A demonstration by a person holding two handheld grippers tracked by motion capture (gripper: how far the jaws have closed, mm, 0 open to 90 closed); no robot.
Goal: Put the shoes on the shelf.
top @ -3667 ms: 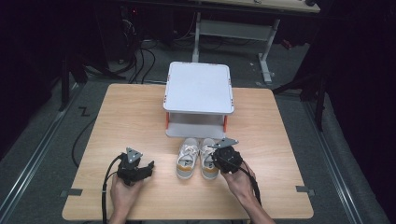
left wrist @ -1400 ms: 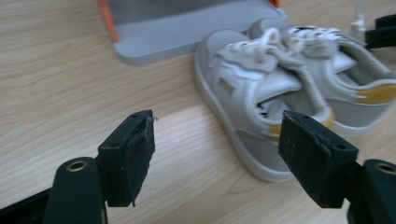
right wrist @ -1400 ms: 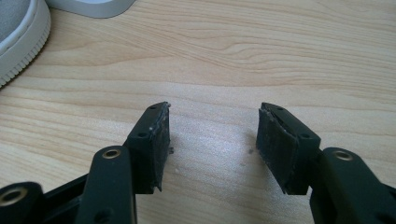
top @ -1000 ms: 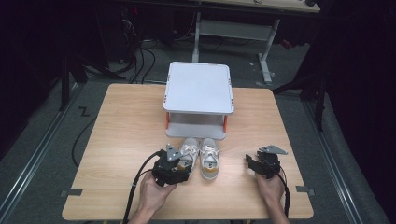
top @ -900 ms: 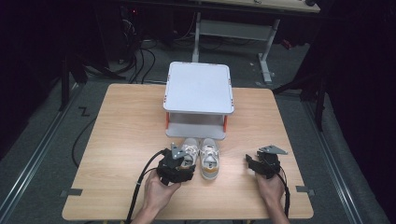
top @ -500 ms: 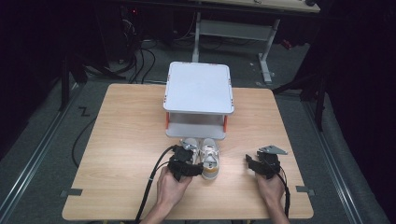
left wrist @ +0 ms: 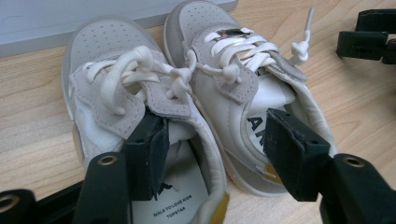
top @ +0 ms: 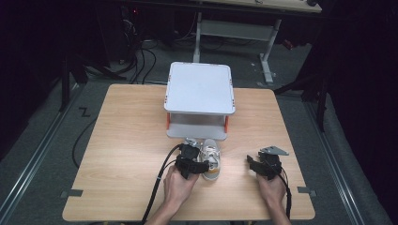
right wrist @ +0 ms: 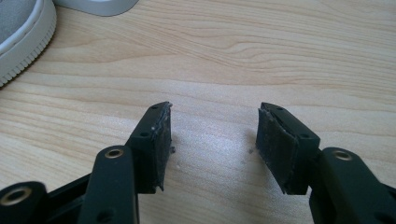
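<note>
The left gripper (left wrist: pixel 215 144) has just been narrowing its jaws, one inside each shoe of the pair (left wrist: pixel 187 107), seemingly unclamped and unlifted, while the right gripper (right wrist: pixel 212 144) rests wide, empty.

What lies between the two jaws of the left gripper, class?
In the left gripper view, the left gripper has one jaw inside each shoe: the adjoining inner walls of the left shoe and right shoe lie between them, jaws just closing.

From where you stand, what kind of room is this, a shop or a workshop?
Most likely a lab or recording room, not a shop: a lone wooden table on grey floor, cables trailing into a dark background, and a person working a pair of small shoes with hand-held grippers, left gripper at the shoes.
</note>
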